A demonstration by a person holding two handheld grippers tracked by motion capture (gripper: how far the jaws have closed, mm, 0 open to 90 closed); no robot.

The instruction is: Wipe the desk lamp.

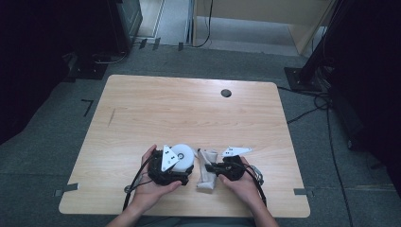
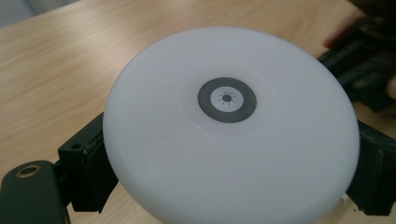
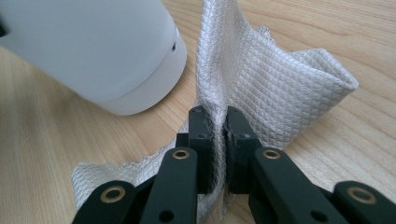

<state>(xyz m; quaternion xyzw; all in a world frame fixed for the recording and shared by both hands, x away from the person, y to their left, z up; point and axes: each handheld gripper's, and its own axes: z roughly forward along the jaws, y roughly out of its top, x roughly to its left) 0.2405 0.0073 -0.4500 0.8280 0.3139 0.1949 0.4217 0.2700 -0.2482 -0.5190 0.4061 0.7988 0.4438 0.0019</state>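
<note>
Pale wooden table on grey carpet, dark room around. Left gripper clamped on white round device, near front edge; right gripper pinching grey cloth just beside.

High view: fixed above the person's edge of the wooden table, facing forward and down, far enough to take in the whole top. Left gripper view: very near the white round device, looking across its top. Right gripper view: close behind the grey cloth, low over the table; shares the device with both others
</note>
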